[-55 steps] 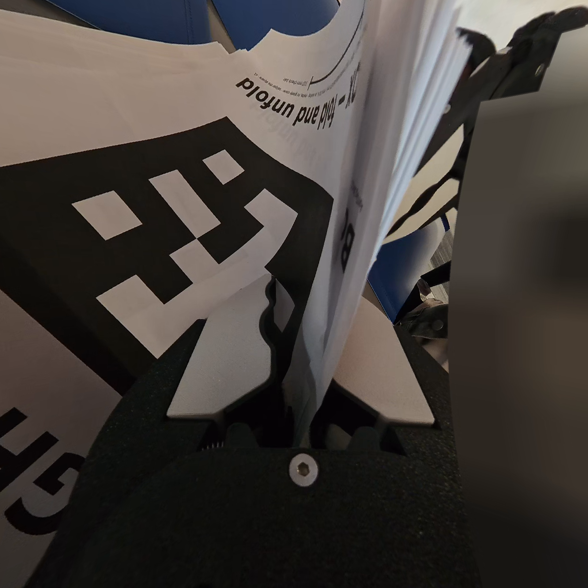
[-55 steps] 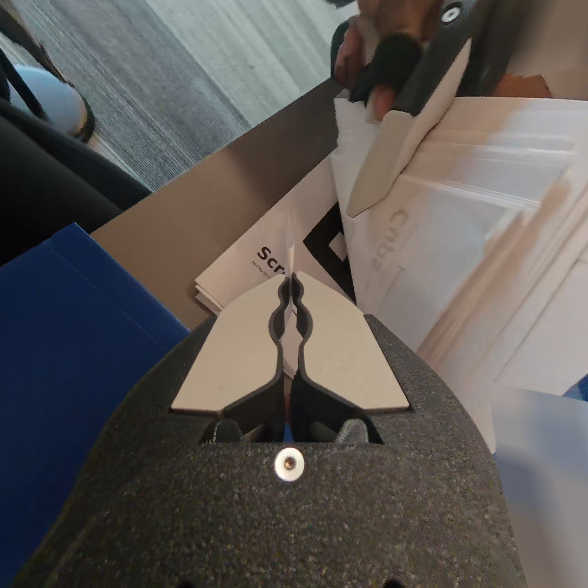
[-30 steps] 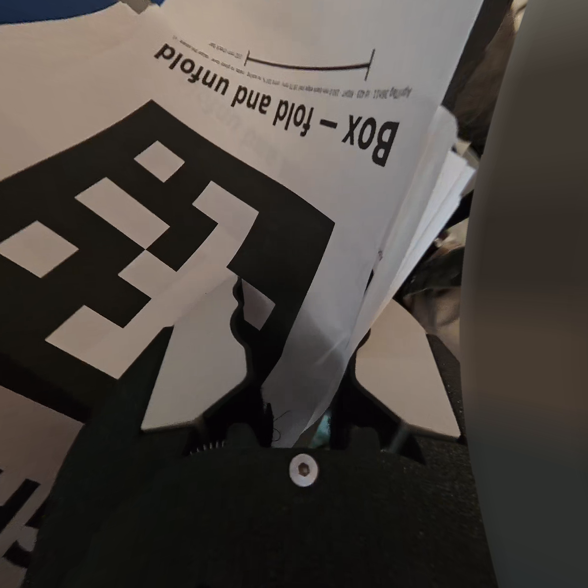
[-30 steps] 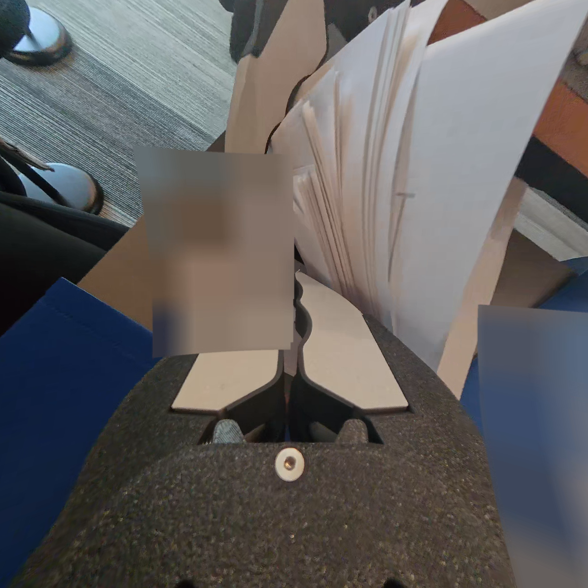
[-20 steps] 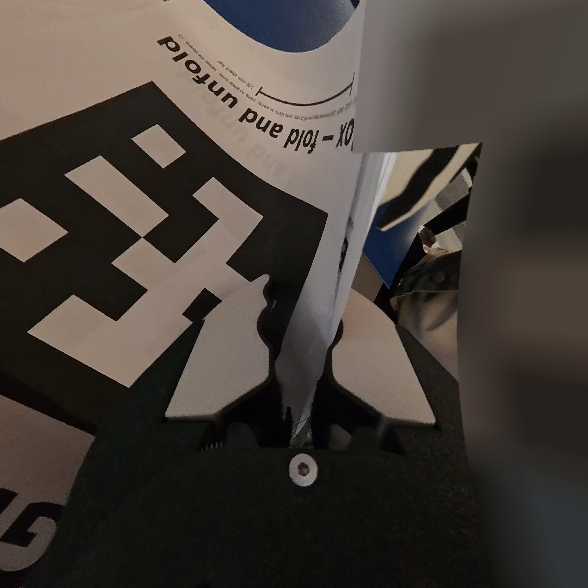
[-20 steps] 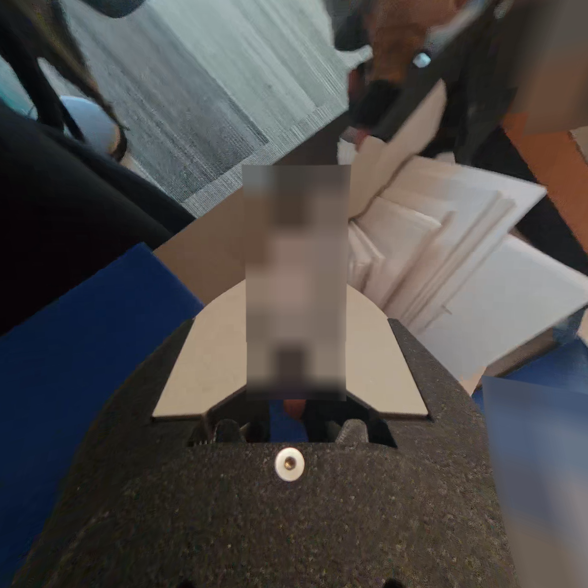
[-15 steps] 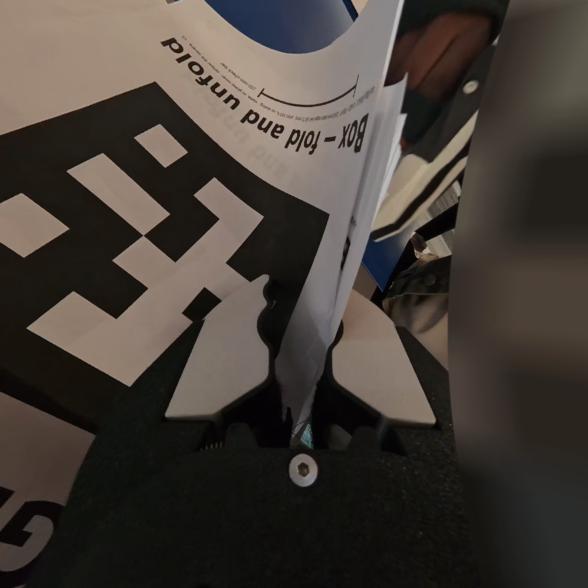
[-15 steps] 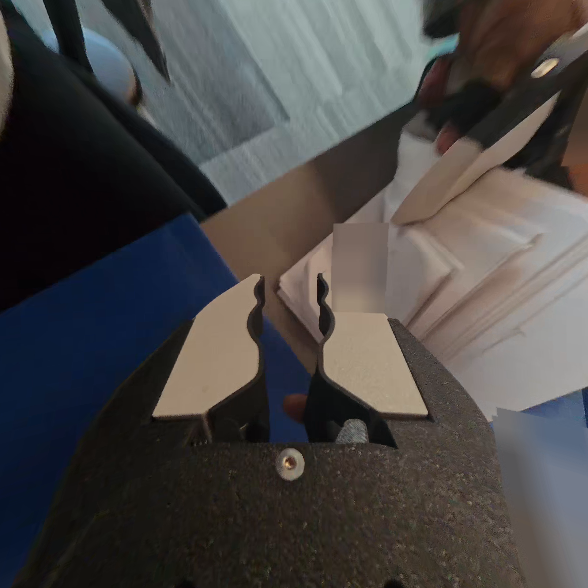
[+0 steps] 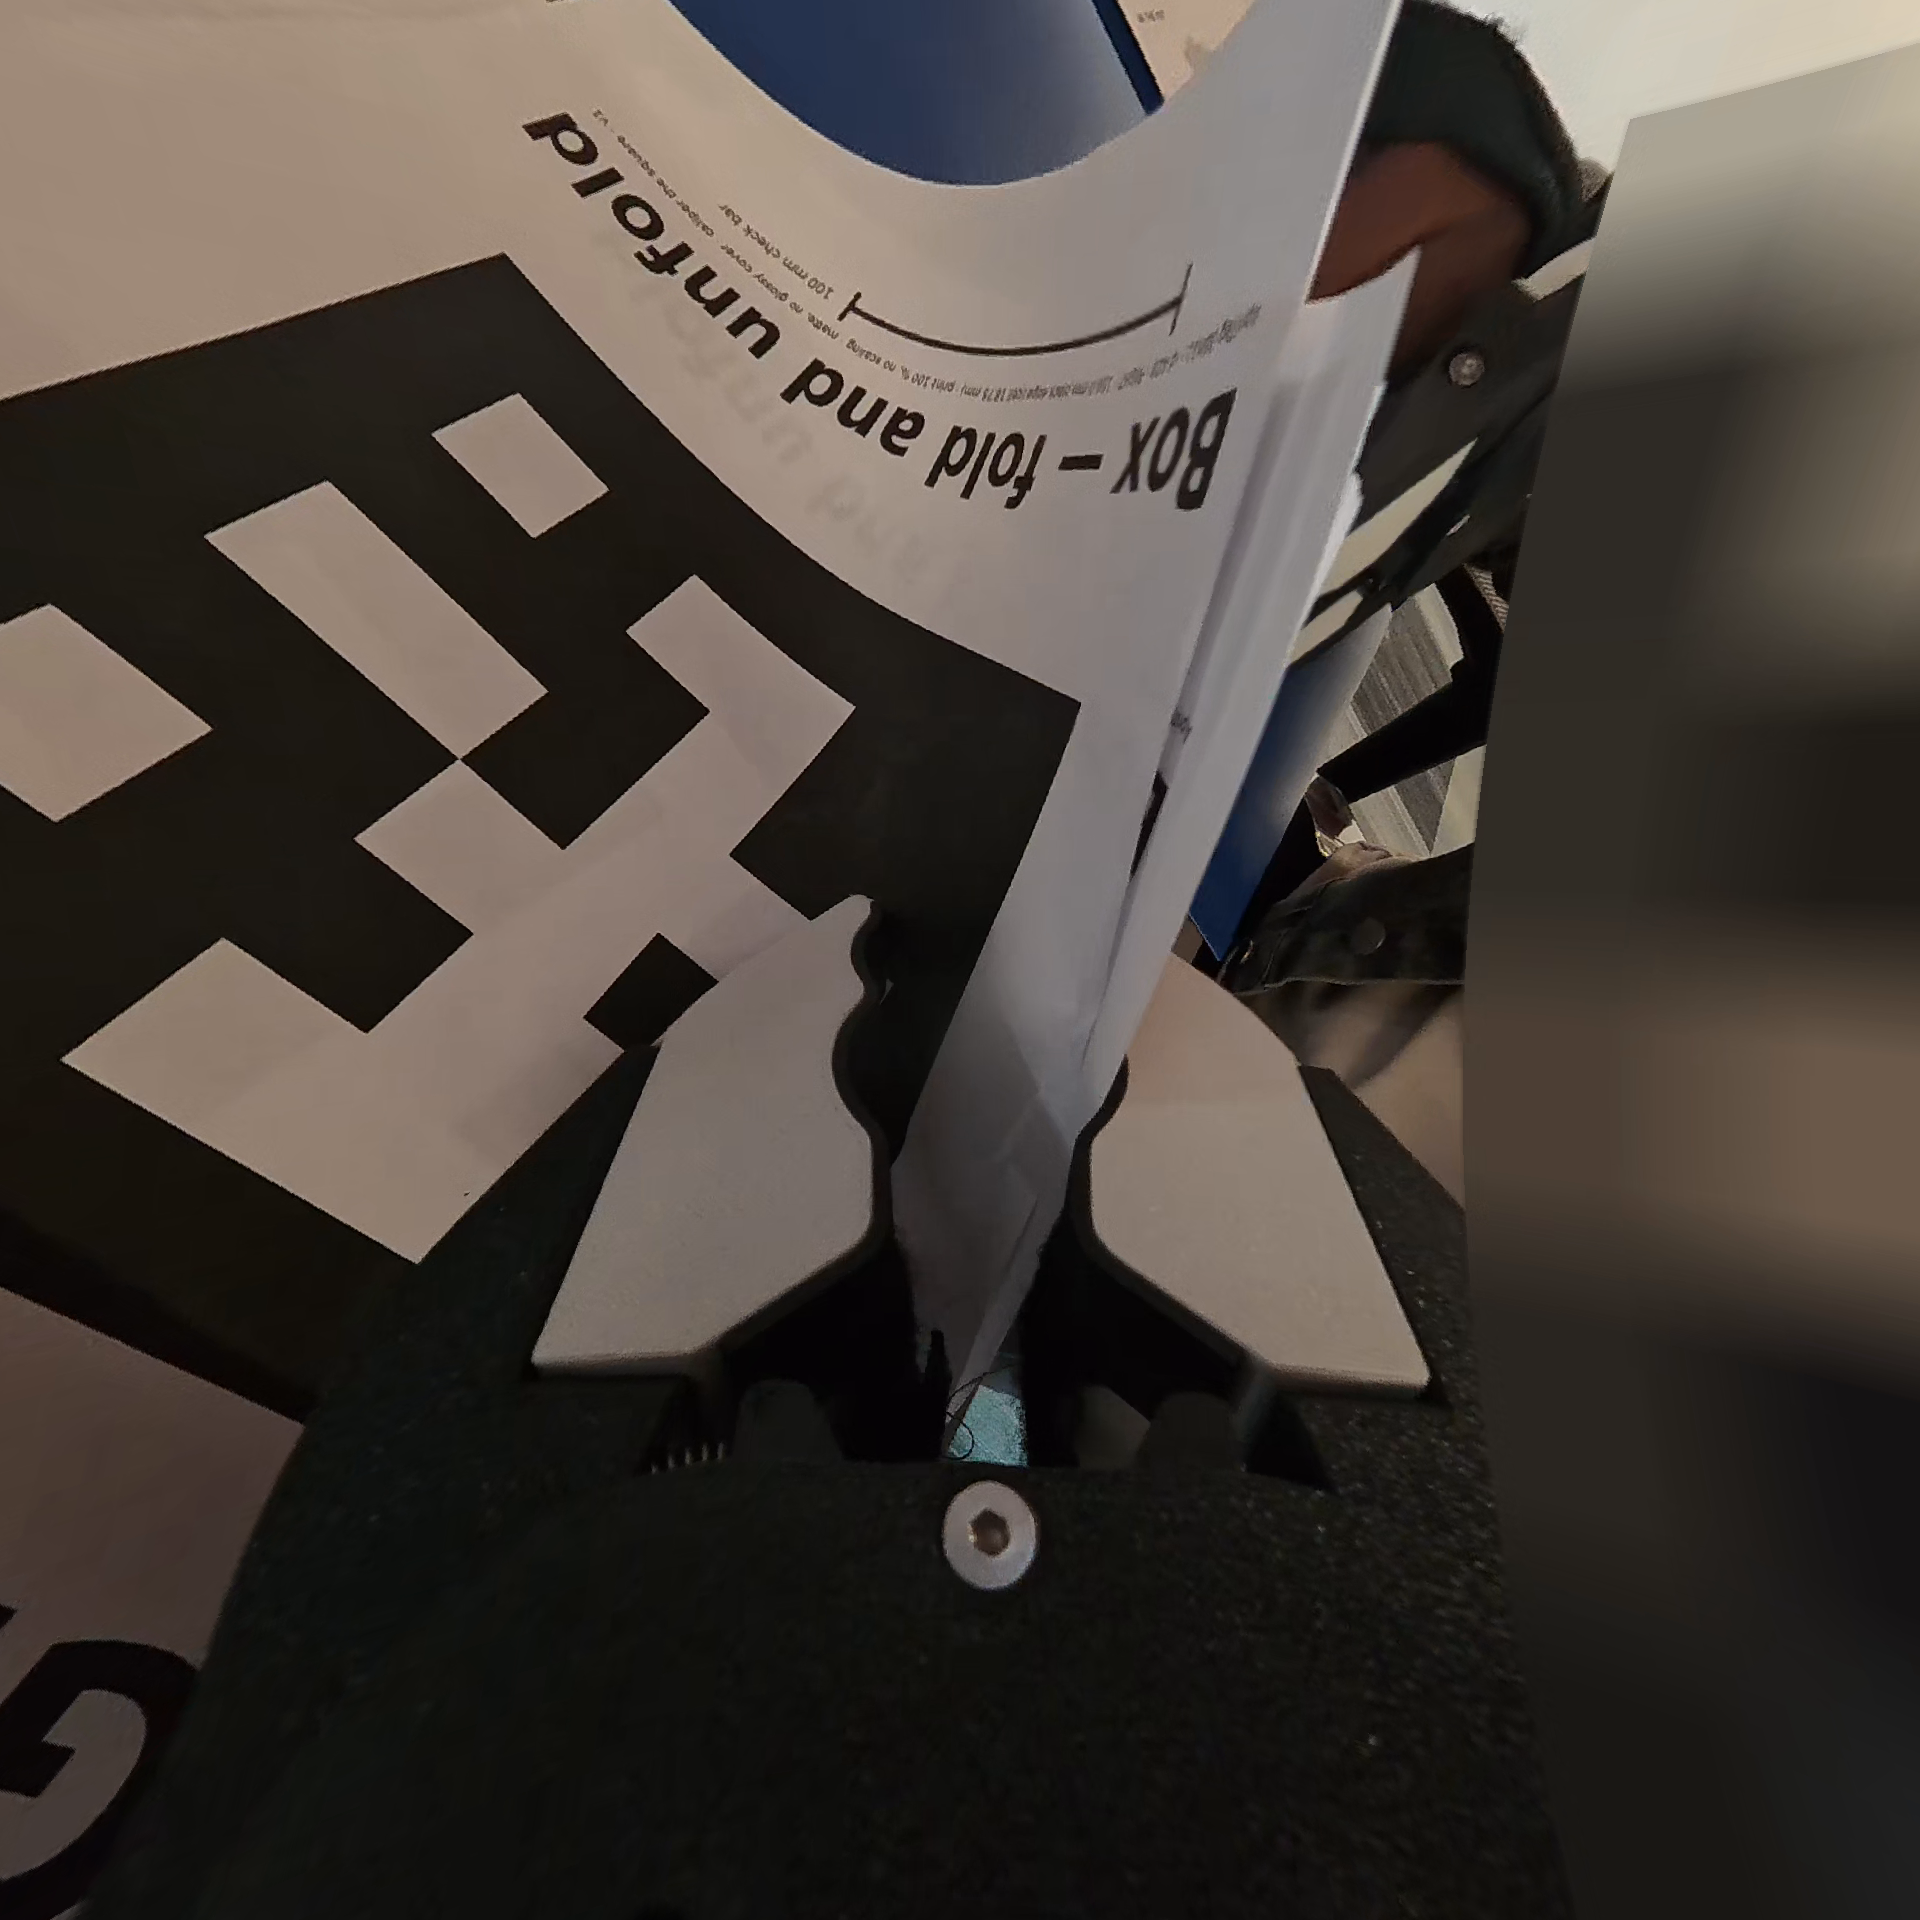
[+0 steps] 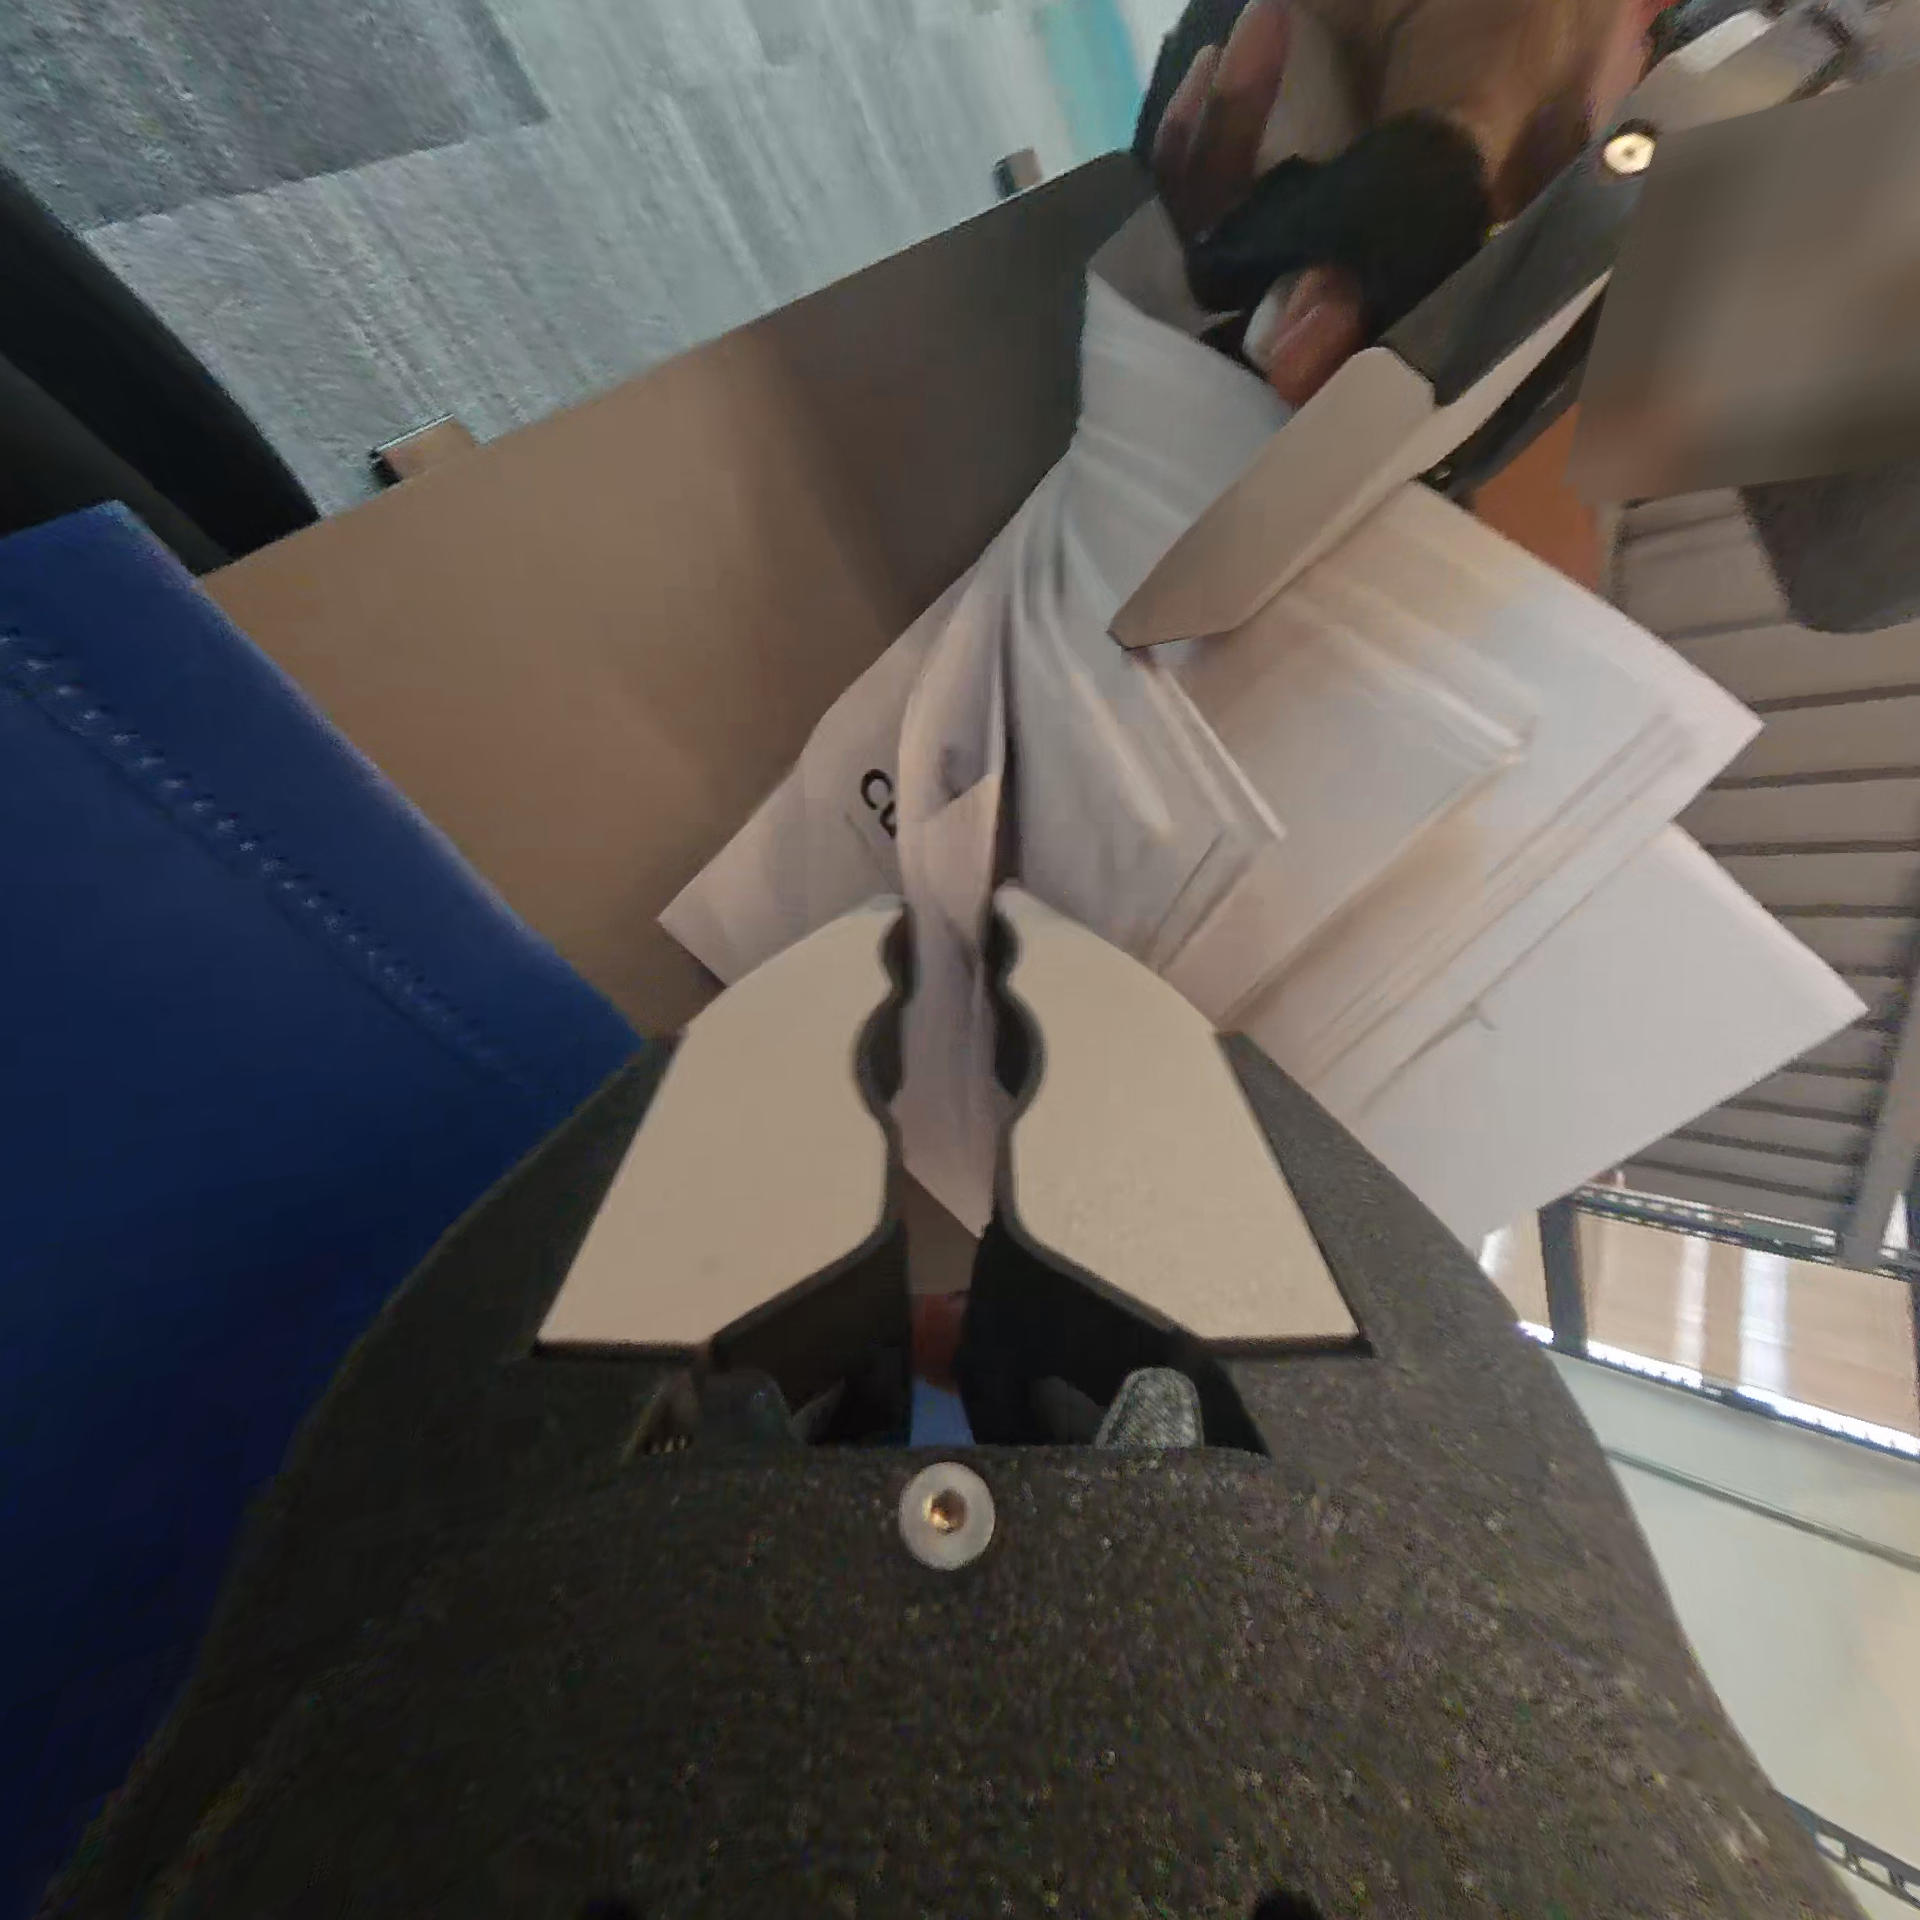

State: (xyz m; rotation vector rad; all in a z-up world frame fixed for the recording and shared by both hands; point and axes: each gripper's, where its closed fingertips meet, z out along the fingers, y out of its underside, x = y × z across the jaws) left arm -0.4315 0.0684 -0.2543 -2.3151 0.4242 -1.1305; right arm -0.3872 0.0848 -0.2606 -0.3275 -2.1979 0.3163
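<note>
The brown surface [image 10: 582, 623] runs under everything, with its far edge seen against grey carpet [image 10: 436, 208] in the right wrist view. A stretch of it lies bare between the blue stitched panel [image 10: 208, 935] on the left and the paper, and that is the only free room near the grippers. One blue panel shows there, its stitched edge lying just beside the right gripper's left finger.

The stack of white sheets [image 10: 1403, 831] is fanned out and lifted at an angle, and its corners overhang toward the slatted area on the right. The sheets are too many and too closely layered to count. In the left wrist view the top printed sheet [image 9: 520, 623], which carries a large black-and-white square marker and lines of black print, curves up and fills most of the frame. Blue shows behind its upper edge.

The left gripper [image 9: 982, 1091] is clamped on a folded corner of the stack, with paper wedged between its two fingers. In the right wrist view one of its fingers [image 10: 1278, 520] lies flat on the upper part of the stack, and a person's hand [image 10: 1351, 187] is behind it.

The right gripper [image 10: 951, 1039] pinches a twisted strip of one sheet [image 10: 951, 935] at the stack's near corner, its two fingers closed tight on the paper.
</note>
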